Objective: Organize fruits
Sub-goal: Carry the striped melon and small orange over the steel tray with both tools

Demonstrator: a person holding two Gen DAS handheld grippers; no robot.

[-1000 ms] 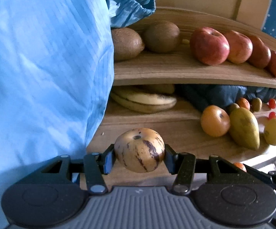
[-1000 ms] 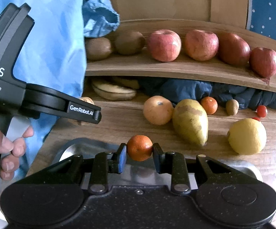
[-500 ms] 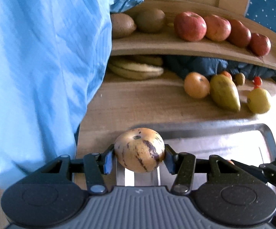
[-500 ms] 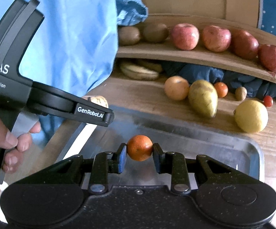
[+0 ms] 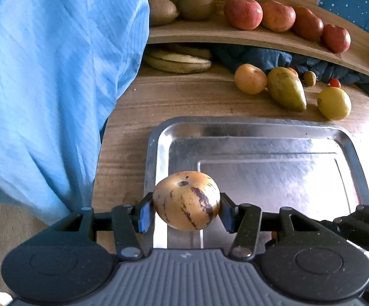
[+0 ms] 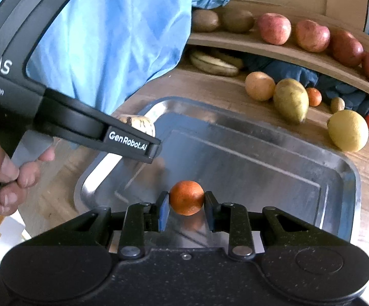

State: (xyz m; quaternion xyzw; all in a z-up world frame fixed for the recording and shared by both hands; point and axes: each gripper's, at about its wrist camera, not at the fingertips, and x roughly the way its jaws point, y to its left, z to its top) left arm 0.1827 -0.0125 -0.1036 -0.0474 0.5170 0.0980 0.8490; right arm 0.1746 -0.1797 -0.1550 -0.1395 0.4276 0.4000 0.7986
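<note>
left claw (image 5: 186,215): clamped on tan melon (image 5: 186,200), purple streaks, over tray's left rim
right claw (image 6: 186,210): clamped on small orange mandarin (image 6: 186,197), above tray (image 6: 261,158)
tray: one, steel, on desk (image 5: 184,97)
shelf (image 5: 235,35): four red apples (image 5: 243,12), two kiwis (image 5: 196,6)

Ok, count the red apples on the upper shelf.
4, in a row on the upper shelf: apples at, right of two kiwis. Others may be hidden.

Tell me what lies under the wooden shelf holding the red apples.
Under the curved wooden shelf lie flat yellowish bananas and a crumpled dark blue cloth; anything behind the cloth stays hidden.
</note>
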